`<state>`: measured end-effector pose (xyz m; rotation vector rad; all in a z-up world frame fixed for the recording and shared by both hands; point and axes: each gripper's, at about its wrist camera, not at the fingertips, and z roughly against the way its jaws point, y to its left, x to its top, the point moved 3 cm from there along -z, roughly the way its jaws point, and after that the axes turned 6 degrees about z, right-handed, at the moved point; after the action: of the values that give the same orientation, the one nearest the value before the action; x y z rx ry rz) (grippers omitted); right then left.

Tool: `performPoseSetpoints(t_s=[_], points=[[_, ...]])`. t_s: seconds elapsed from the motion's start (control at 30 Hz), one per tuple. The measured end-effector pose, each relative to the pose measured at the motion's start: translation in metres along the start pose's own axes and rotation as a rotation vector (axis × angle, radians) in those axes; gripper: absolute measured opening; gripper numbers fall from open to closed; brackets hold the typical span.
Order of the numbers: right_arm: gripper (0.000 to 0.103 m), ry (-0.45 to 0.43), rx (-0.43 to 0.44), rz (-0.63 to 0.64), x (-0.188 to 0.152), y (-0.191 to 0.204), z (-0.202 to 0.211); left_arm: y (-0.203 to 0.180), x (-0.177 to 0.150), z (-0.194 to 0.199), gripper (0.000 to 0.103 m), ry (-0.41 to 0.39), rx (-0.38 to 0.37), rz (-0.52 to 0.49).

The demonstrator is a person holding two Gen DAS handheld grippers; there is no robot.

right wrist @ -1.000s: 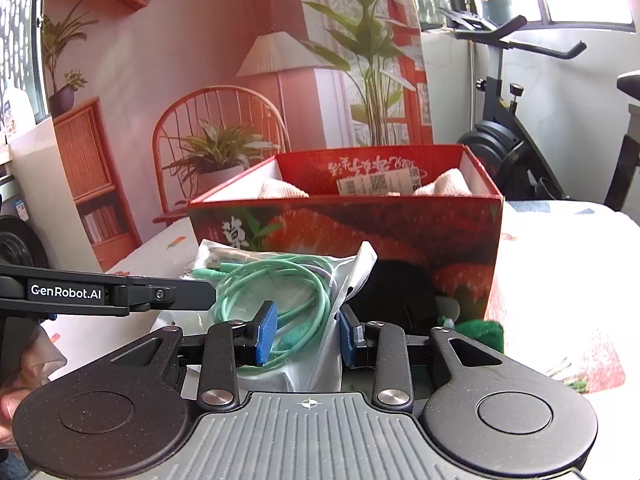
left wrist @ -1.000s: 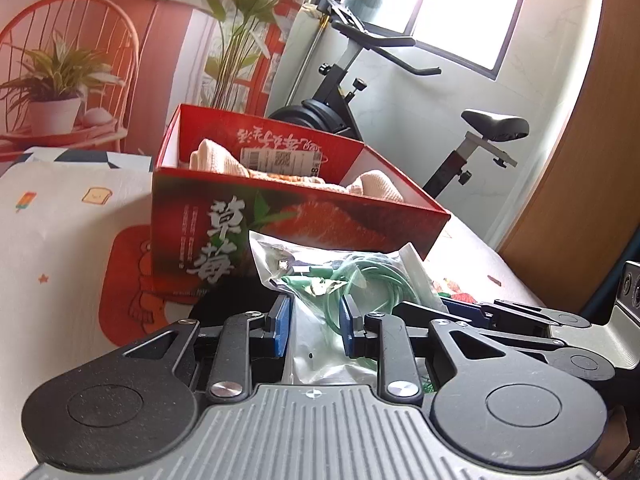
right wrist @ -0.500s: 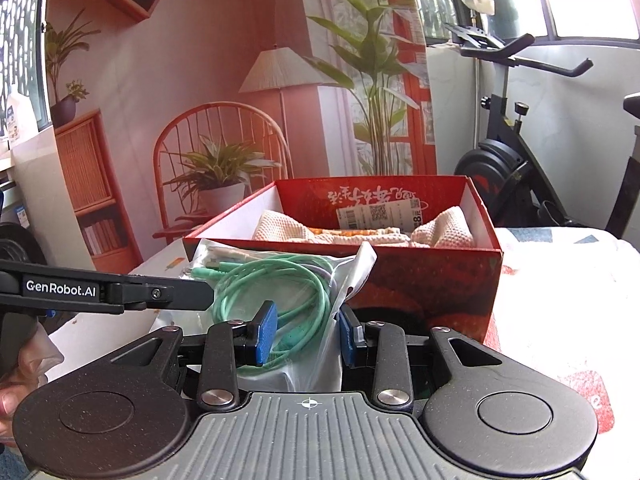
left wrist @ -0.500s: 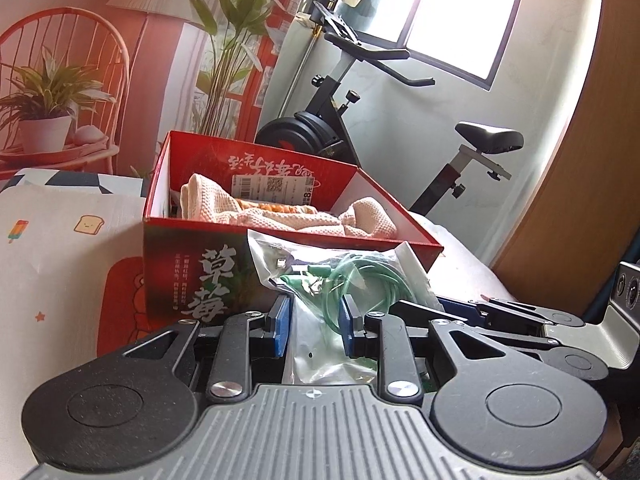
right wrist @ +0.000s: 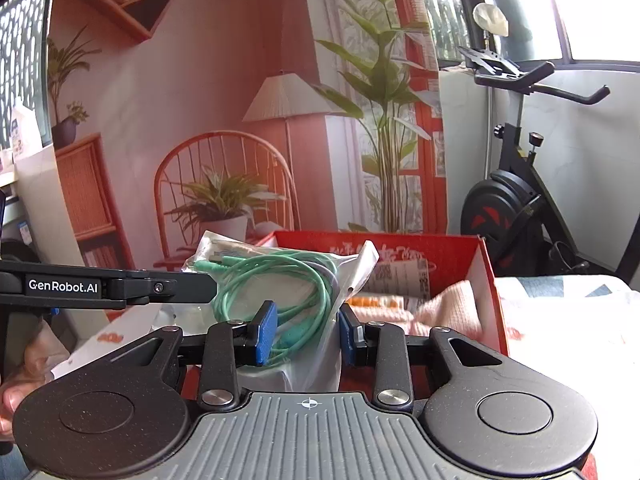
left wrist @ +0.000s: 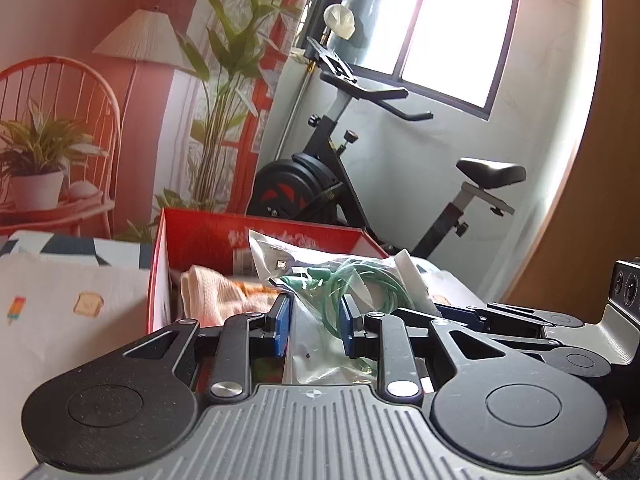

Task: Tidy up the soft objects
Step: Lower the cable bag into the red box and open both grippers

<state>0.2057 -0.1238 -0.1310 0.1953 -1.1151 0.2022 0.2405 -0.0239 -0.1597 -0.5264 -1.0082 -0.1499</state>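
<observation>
A clear plastic bag of green cables [left wrist: 340,280] [right wrist: 280,280] hangs between both grippers. My left gripper [left wrist: 314,326] and my right gripper [right wrist: 306,330] are each shut on the bag and hold it above the near edge of the red strawberry box [left wrist: 192,232] [right wrist: 448,248]. A cream knitted cloth [left wrist: 216,292] [right wrist: 448,308] lies inside the box. The right gripper's body shows at the right of the left wrist view, and the left gripper's arm at the left of the right wrist view.
The box stands on a printed tablecloth [left wrist: 60,300] [right wrist: 568,320]. An exercise bike [left wrist: 340,168] [right wrist: 520,208], a tall plant [right wrist: 384,120], a lamp and a red chair with a potted plant [right wrist: 224,204] stand behind the table.
Both grippers have risen with the bag and moved toward the box. The box now sits lower in both views and its inside shows past the bag.
</observation>
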Motion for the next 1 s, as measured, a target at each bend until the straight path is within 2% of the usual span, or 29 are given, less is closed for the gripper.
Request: performPoseSetpoints(t_s=[0.13,0.3,0.53,0.7,0.83,0.9,0.97,1.0], points=[[0.030,0.007,-0.004,0.008,0.022,-0.011,-0.024,0.003,0.018,-0.016,0.026,-0.007,0.006,-0.010],[0.030,0.020,-0.005,0.025,0.035,-0.020,-0.056,0.014,0.030,-0.041,0.026,0.034,0.040,-0.032],[0.030,0.093,0.015,0.005,0.023,-0.029,-0.095,0.030,0.024,-0.066,0.026,0.125,0.074,-0.036],[0.030,0.138,0.020,-0.016,0.005,-0.033,-0.108,0.043,0.015,-0.078,0.026,0.172,0.081,-0.002],[0.031,0.166,0.021,-0.032,-0.004,-0.032,-0.111,0.047,0.008,-0.081,0.027,0.192,0.107,-0.016],[0.034,0.177,0.018,-0.015,-0.006,-0.031,-0.112,0.046,0.009,-0.077,0.032,0.184,0.127,-0.030],[0.038,0.181,-0.018,0.000,-0.007,-0.029,-0.110,0.042,0.010,-0.070,0.050,0.159,0.138,-0.048],[0.039,0.177,-0.027,-0.004,-0.007,-0.030,-0.108,0.040,0.010,-0.067,0.054,0.149,0.135,-0.051]])
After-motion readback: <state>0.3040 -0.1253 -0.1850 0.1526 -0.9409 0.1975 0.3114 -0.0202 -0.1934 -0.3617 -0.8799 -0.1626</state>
